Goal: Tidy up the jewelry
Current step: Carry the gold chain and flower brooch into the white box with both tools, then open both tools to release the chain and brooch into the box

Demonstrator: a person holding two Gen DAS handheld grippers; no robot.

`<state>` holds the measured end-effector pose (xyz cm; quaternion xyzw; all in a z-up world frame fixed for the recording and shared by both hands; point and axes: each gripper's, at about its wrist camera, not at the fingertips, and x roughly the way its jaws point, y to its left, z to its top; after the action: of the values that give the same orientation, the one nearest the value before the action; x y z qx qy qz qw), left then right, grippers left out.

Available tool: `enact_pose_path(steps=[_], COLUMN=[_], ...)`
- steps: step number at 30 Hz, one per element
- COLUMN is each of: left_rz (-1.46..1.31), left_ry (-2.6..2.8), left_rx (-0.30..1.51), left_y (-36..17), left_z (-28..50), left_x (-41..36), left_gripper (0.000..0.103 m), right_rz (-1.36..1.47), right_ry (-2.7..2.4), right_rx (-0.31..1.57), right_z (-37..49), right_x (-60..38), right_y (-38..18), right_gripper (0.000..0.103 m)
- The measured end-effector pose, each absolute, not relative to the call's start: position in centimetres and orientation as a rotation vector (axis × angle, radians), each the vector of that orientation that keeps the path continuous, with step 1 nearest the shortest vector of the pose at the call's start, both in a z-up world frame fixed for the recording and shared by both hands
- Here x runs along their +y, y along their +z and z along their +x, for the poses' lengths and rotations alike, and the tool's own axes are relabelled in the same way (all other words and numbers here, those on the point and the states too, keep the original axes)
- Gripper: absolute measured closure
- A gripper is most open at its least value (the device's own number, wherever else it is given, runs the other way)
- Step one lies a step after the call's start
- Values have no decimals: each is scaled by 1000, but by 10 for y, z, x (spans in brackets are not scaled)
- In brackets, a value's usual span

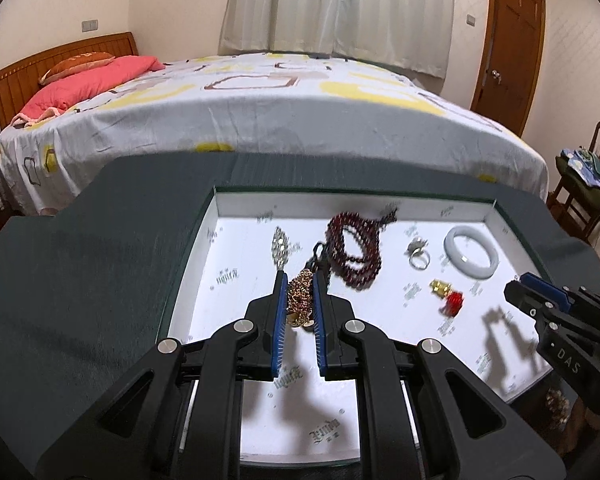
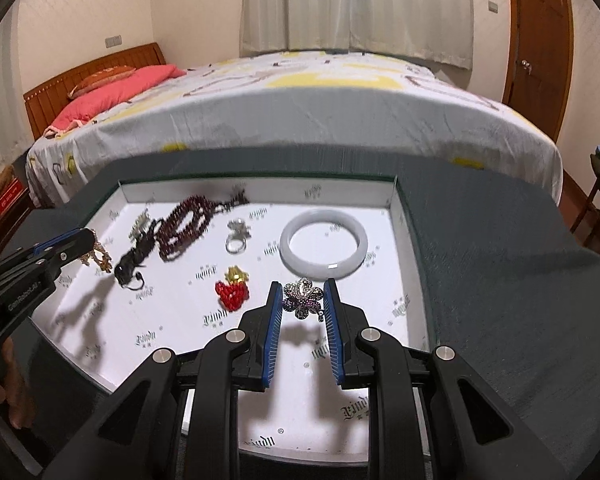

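Observation:
A shallow white tray (image 1: 236,216) (image 2: 398,216) lies on a dark grey cloth and holds jewelry. My left gripper (image 1: 299,280) is shut on a gold chain (image 1: 300,300) and holds it over the tray; it also shows in the right wrist view (image 2: 82,240). My right gripper (image 2: 303,288) is shut on a sparkly flower brooch (image 2: 303,298) above the tray's front right; it also shows in the left wrist view (image 1: 518,286). In the tray lie a dark red bead necklace (image 1: 356,248) (image 2: 184,224), a white bangle (image 1: 471,252) (image 2: 324,244), a silver ring (image 1: 418,254) (image 2: 236,236), a red and gold charm (image 1: 448,296) (image 2: 232,290), a silver brooch (image 1: 279,246) and a black cord (image 2: 130,266).
The grey cloth (image 1: 80,280) (image 2: 500,280) surrounds the tray. A bed (image 1: 260,112) stands just behind it. A chair with clothes (image 1: 588,184) is at the right, and a wooden door (image 1: 508,40) at the back right. A hand (image 2: 8,392) holds the left gripper.

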<state>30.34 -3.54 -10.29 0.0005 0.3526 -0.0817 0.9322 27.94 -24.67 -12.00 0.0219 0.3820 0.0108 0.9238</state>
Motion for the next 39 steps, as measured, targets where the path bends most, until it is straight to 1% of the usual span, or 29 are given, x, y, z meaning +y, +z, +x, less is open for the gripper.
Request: enact_pose_path(steps=[13, 31, 32, 33, 35, 36, 37, 38, 39], left_rz=[11, 16, 16, 16, 21, 23, 23, 22, 23], left_ry=[-163, -168, -168, -169, -169, -168, -166, -164, -162], left_rx=[770, 833, 835, 836, 838, 839, 836, 834, 832], left_y=[-121, -129, -130, -130, -130, -130, -129, -129, -128], left_z=[305, 314, 314, 314, 314, 314, 313, 313, 313], left_x=[-32, -35, -35, -35, -36, -37, -36, -36, -36], left_gripper=[90, 90, 89, 88, 84, 75, 69, 67, 61], right_rz=[30, 24, 25, 25, 28, 31, 31, 30, 29], right_ry=[18, 18, 17, 17, 16, 16, 16, 15, 15], right_rx=[840, 882, 883, 884, 883, 878, 871, 868, 868], right_z=[285, 290, 290, 290, 290, 289, 289, 289, 289], right_x=[-244, -242, -242, -242, -242, -242, -242, -242, -242], right_y=[-132, -138, -138, -139, -138, -138, -137, -136, -136], right_gripper=[81, 81, 81, 78, 70, 62, 57, 56, 55])
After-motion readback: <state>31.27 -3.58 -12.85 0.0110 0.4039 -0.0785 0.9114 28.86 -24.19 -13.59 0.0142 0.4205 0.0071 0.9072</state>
